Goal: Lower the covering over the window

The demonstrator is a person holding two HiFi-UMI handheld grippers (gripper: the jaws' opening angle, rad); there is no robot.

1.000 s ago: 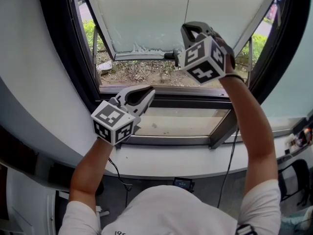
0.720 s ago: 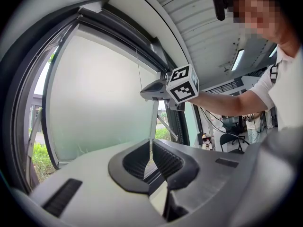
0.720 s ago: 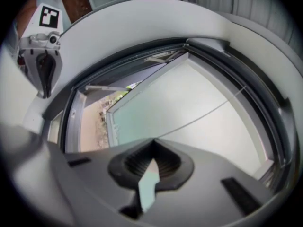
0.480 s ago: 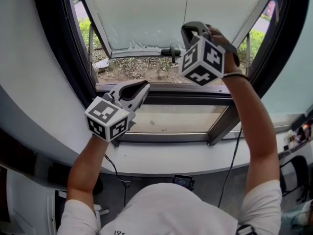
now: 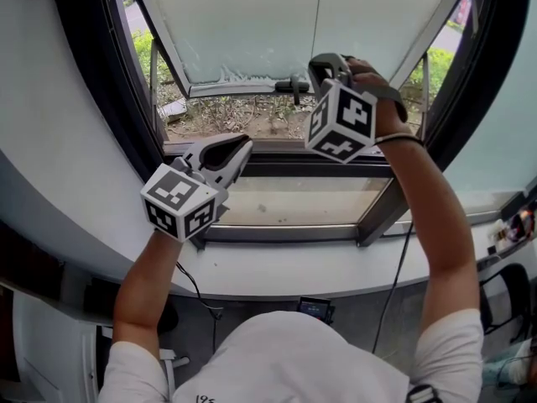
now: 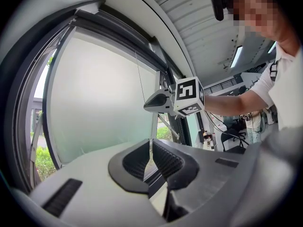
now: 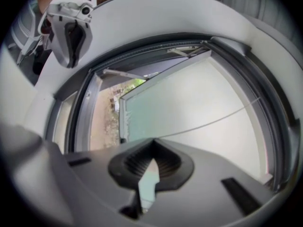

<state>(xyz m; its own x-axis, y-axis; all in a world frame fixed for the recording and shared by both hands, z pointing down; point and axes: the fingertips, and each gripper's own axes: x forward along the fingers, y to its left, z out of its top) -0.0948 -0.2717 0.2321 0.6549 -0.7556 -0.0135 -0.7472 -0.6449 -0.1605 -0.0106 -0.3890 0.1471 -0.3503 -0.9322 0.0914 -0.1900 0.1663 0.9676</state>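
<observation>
Bright daylight through window (image 5: pixel 294 204), fisheye-warped edges, dark vignetted corners, close foreground blurred

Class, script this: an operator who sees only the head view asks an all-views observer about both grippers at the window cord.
Operator: Is the right gripper gripping the cord?
Observer: Yes. In the right gripper view the cord runs straight into its closed jaws.
Operator: And the left gripper?
Observer: In the left gripper view its jaws are together. I cannot tell whether the cord passes between them.

Black-framed window (image 5: pixel 109 74), white sill (image 5: pixel 294 280), grass + dirt (image 5: pixel 243 122) outside, daylight, poss. office chair (image 5: pixel 508 296) bottom rt
</observation>
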